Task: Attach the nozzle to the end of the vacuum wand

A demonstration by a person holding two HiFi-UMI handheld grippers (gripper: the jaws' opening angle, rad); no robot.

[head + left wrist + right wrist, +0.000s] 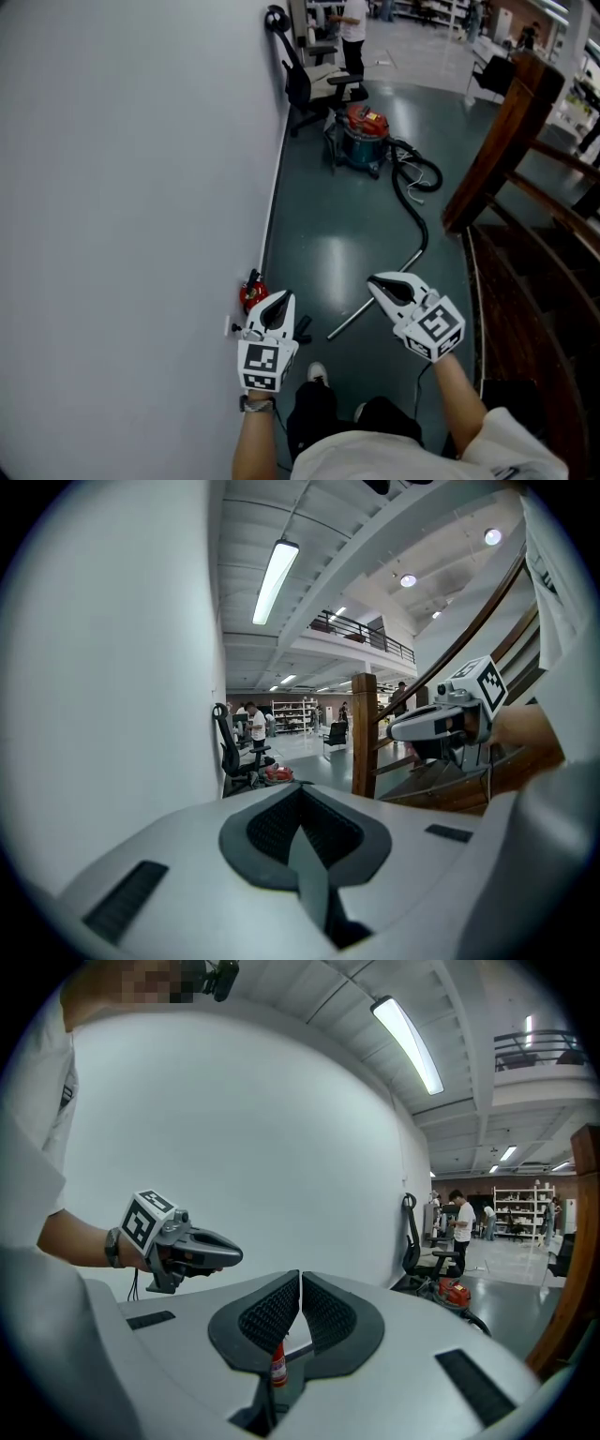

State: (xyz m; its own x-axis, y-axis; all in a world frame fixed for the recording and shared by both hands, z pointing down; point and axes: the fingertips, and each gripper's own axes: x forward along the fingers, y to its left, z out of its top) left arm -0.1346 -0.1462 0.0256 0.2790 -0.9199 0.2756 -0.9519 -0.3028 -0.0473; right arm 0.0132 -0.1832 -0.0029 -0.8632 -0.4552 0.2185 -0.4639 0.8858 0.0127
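Workshop floor (337,239), dark green, seen steeply from above by a standing person who holds a gripper in each hand. The left gripper (280,298) hangs close beside a pale wall (141,206), its jaws pressed together with nothing between them. The right gripper (374,280) sits well apart from it toward three o'clock, its jaws also together and empty. In its own camera, a small red canister (253,294) standing at the foot of the wall only shows through the gap behind the pads and is not held. The vacuum wand (352,321) is a thin metal tube lying flat on the floor between the two grippers. Its long axis runs on a diagonal, with the free end low at about seven o'clock and the far end rising toward one o'clock. There it joins a black hose (415,214) that curls back to a red and teal vacuum (362,134) far up the floor at twelve o'clock. From the left jaws the free end lies at about four o'clock; from the right jaws it lies at about seven o'clock. The tube itself passes just under the right jaws in the head view, so the right hand looks nearer the wand's shaft and the left hand no farther from its open end. Both grippers are above the floor, apart from the wand. The nozzle cannot be picked out for certain. A small dark shape just right of the left gripper is too small to name.
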